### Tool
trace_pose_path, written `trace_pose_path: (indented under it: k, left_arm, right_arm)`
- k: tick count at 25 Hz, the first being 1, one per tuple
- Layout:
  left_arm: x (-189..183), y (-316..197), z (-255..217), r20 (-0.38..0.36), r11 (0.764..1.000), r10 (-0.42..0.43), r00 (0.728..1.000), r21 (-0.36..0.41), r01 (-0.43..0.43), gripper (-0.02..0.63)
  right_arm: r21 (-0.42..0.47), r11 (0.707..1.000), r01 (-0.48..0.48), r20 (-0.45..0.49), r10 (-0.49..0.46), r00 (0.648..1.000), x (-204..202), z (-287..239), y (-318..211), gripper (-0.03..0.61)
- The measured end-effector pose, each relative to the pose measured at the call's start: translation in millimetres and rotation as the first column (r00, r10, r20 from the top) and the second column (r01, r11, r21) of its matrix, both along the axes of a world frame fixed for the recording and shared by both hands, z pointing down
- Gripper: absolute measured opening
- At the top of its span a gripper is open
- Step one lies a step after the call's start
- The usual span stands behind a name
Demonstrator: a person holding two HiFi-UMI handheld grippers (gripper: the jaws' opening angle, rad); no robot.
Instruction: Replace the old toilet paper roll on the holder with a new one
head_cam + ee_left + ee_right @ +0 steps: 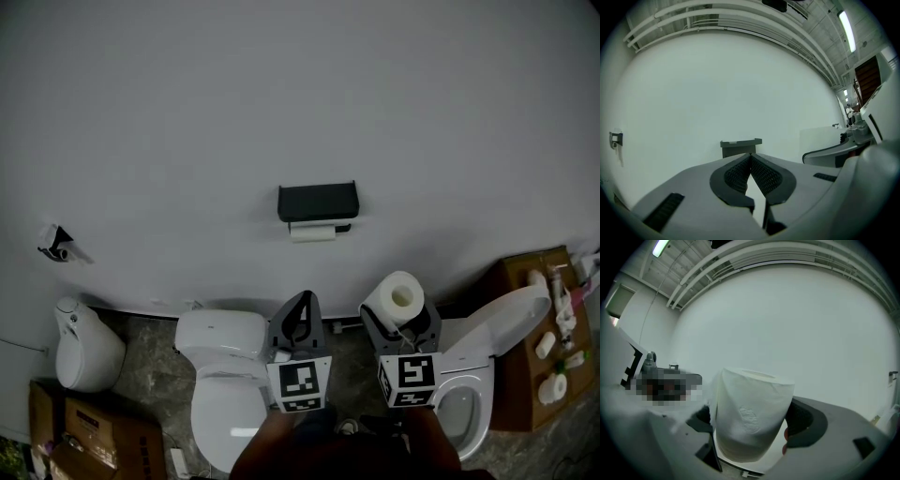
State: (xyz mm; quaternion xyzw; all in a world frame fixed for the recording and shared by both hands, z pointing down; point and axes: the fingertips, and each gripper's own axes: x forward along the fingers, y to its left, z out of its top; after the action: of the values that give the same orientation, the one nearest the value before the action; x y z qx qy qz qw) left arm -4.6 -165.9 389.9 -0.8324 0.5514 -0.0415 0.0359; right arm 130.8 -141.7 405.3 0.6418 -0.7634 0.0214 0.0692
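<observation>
Standing upright, new roll (751,413) sits between right tongs (401,317).

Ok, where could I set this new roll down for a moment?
Bare: the white toilet tank top beside the left tongs, and the black wall holder's shelf. Crowded: the brown cabinet top at right.

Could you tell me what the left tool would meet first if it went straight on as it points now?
Probably the black paper holder on the wall: the shut left tool aims just about at it, and nothing shows in between.

Grey left gripper (304,296), right gripper (401,310), black-and-white marker cubes (300,383)
</observation>
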Motion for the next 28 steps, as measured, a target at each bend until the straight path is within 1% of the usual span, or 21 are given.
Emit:
trace_pose_path:
  k: [3, 8, 12, 15, 19, 26, 28]
  left_arm:
    - [-2, -26, 0, 0.005, 1.0, 0.023, 1.0, -0.001, -0.023, 0.005]
    - [-14, -66, -5, -0.016, 1.0, 0.03, 0.999, 0.004, -0.03, 0.005]
    - [-21, -85, -6, -0.03, 0.999, 0.044, 0.999, 0.004, -0.044, 0.005]
    - [-23, -99, -2, -0.037, 0.999, 0.033, 0.999, -0.004, -0.033, 0.005]
    - [-20, -109, 4, -0.042, 1.0, 0.01, 0.999, -0.021, -0.011, 0.005]
    - [-12, -118, 11, -0.023, 0.999, -0.014, 1.0, -0.035, 0.013, 0.005]
    - [-10, -119, 14, -0.046, 0.999, -0.015, 0.999, -0.048, 0.012, 0.005]
  right_arm:
    - [-0.001, 1.0, -0.017, -0.011, 0.017, 1.0, -2, -3, -24, 0.436]
    - [0.004, 0.999, -0.036, -0.041, 0.036, 0.998, -12, -11, -59, 0.436]
    - [-0.005, 0.998, -0.057, -0.05, 0.056, 0.997, -15, -9, -77, 0.436]
    - [-0.004, 0.999, -0.053, -0.057, 0.052, 0.997, -15, -7, -91, 0.436]
    - [-0.016, 1.0, -0.024, -0.07, 0.022, 0.997, -12, -3, -108, 0.436]
    - [-0.029, 1.0, 0.001, -0.055, -0.003, 0.999, -4, 4, -121, 0.436]
    - [-0.035, 0.999, 0.005, -0.047, -0.006, 0.999, -1, 7, -122, 0.436]
